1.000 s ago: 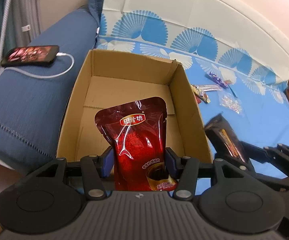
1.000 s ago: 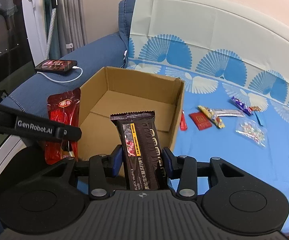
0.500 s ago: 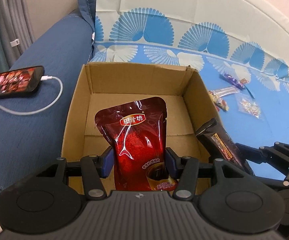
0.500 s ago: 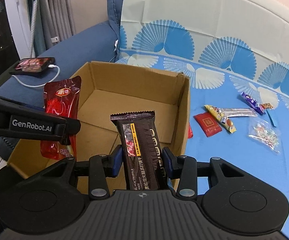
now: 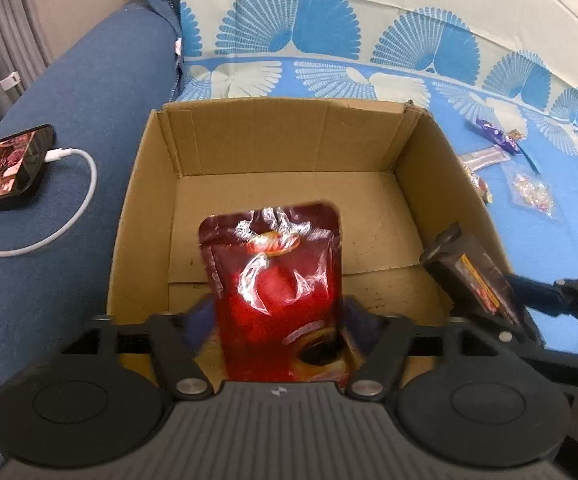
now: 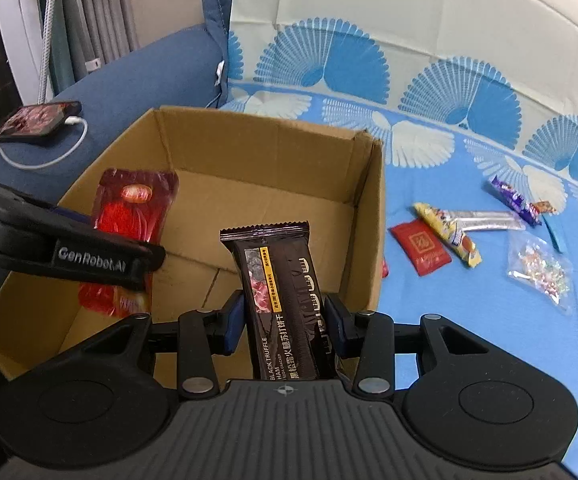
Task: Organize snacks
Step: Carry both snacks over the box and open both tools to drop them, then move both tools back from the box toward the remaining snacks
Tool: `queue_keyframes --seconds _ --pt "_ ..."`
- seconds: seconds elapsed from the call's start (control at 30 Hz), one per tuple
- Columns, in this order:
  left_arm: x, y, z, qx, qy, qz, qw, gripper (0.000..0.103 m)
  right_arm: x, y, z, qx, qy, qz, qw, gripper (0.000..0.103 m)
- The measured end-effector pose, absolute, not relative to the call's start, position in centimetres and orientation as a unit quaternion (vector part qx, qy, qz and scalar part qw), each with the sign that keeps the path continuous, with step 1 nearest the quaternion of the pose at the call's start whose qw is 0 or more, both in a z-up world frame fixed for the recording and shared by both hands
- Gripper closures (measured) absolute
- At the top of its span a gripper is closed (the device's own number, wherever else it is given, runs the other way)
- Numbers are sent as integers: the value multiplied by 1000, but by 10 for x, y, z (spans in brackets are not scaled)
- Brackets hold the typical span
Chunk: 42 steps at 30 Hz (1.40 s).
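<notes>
I have both tools over the open cardboard box (image 5: 281, 148), which sits on a sofa spread with a blue fan-patterned sheet (image 6: 469, 304).

In the left wrist view the left tool (image 5: 277, 320) fills the lower middle of the frame. Its jaws are opening, and the blue pads have drawn back from the sides of the red pouch (image 5: 277, 280). The pouch is blurred between them, over the near part of the box floor. I cannot tell whether it has touched the cardboard.

In the right wrist view the right tool (image 6: 285, 320) sits at lower centre. Its jaws are opening slightly, yet the pads press both sides of the dark cracker pack (image 6: 281, 300), which stands upright over the box's near right corner. The same pack shows tilted at the right edge of the left view.

Around the box: on the sofa arm (image 5: 81, 128) at the left of both frames lies a phone (image 6: 35, 122) with a lit screen and a white charging cable (image 5: 69, 200) looping from it. The left tool's black arm crosses the left side of the right view in front of the red pouch and hides its lower half.

On the sheet at the right of the right view lie loose snacks, well apart from the box: a red packet (image 6: 419, 246), a yellow wrapped bar (image 6: 447, 232), a silver stick (image 6: 485, 220), a purple bar (image 6: 513, 200) and a clear bag of small candies (image 6: 537, 274). The box's right wall stands between them and the tools.
</notes>
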<state>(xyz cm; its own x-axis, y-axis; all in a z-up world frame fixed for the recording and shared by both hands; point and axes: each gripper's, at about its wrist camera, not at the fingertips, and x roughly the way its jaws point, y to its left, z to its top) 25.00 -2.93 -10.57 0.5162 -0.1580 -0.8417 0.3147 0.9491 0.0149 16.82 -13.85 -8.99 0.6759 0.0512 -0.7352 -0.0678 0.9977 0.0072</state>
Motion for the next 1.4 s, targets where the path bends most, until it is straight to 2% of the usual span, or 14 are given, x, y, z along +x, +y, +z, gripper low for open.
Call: queue_keyframes --seconds 0.03,0.07,0.1,0.13,0.47,0.67,0.77,1.0,1.4 --pt "249 -29 -103 83 466 -141 869 0 168 -139 -88 -15 394 28 919 38" --pt "247 -28 -98 85 449 -143 878 0 167 -139 -85 -22 385 20 922 27" --pt "244 -29 -94 93 434 -142 885 0 165 -139 -83 -31 374 9 927 10" --pt "243 -30 -91 105 421 -140 890 0 162 -140 -80 -42 359 -2 932 9" --pt "242 -38 -59 175 337 -166 910 0 133 -154 -74 -47 372 -32 927 8" --pt "259 -34 -35 242 224 -123 936 0 130 -144 -74 -62 383 -27 921 8" --pt "279 -26 -34 260 194 -93 941 0 131 -134 -71 -75 383 -22 921 8" --pt "323 0 -62 283 206 -38 936 0 134 -118 -71 -96 397 -15 913 8" --pt "350 25 -99 310 229 -47 921 0 142 -92 -71 -121 407 5 905 8"
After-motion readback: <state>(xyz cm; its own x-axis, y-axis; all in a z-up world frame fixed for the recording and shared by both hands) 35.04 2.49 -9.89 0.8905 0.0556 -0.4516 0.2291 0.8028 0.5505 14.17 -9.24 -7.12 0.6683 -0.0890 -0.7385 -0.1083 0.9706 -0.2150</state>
